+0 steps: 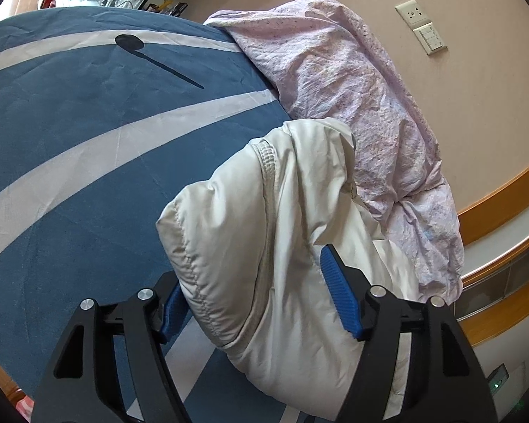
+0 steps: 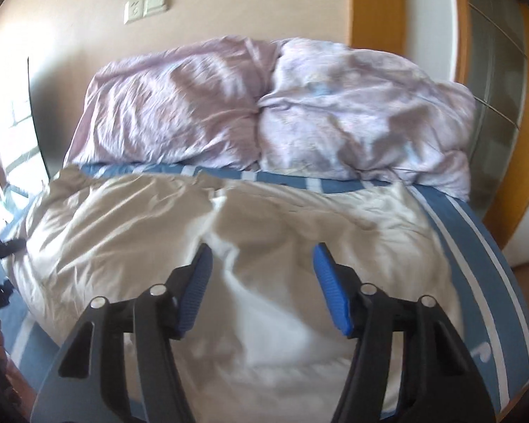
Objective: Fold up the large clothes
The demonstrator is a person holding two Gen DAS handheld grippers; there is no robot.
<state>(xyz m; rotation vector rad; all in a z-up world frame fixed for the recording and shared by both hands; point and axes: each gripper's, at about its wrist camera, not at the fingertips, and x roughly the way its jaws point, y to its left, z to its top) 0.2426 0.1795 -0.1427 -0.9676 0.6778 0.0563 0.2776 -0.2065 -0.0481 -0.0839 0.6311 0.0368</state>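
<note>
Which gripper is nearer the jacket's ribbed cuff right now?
Left. The left gripper has its jaws open around the sleeve of the white jacket, just below the cuff. The right gripper hovers open over the jacket's body.

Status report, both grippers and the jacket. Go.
Left gripper open, jacket sleeve between its fingers. Right gripper open above jacket. Pink duvet bunched beyond, not obstructing.

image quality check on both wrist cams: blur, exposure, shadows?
Left wrist view: sharp, evenly lit; a crisp dark shadow falls across the blue white-striped bedspread, and the cream padded jacket between the left tongs is well resolved. Right wrist view: motion-blurred; the jacket is washed out in front of the right tongs, and the rumpled lilac duvet is smeared.
</note>
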